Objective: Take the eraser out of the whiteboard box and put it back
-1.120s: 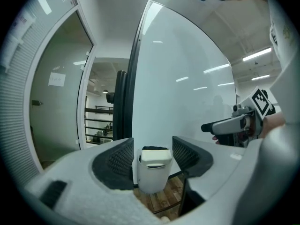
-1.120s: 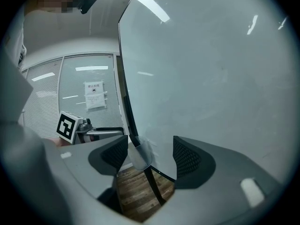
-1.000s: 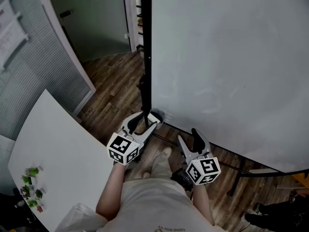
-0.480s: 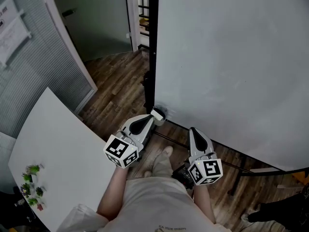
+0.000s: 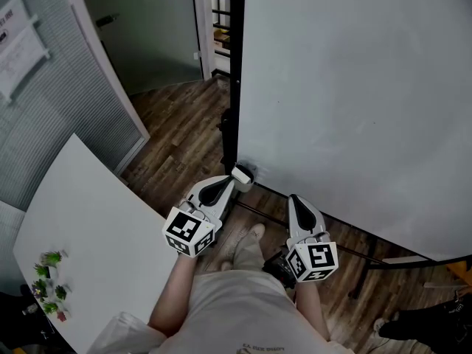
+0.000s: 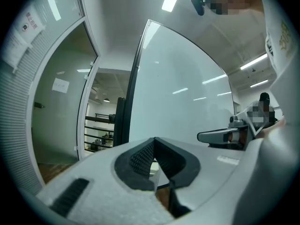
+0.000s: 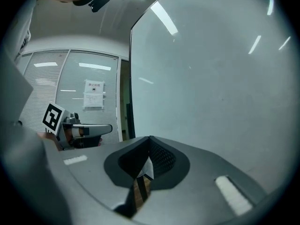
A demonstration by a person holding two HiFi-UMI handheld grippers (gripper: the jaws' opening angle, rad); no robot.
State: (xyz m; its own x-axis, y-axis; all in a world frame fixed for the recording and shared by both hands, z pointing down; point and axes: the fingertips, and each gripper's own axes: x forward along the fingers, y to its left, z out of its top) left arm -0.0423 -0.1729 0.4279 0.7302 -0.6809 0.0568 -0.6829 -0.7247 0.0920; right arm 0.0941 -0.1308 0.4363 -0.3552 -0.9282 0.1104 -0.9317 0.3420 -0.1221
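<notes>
The big whiteboard stands upright in front of me, with its black post on its left edge. A small white box-like part sits at the board's lower left corner; no eraser shows in any view. My left gripper is shut and empty just below that white part, pointing level at the board's edge. My right gripper is also shut with nothing in it, aimed at the board face. Each gripper view shows the other gripper beside it: the right gripper and the left gripper.
A white table with small green plants lies at my left. Behind it a glass partition with blinds and a doorway. The board's black base bar runs over the wood floor.
Both grippers stood open a second ago and are now shut, with nothing between their jaws. The left gripper has risen a little toward the board's lower corner.
</notes>
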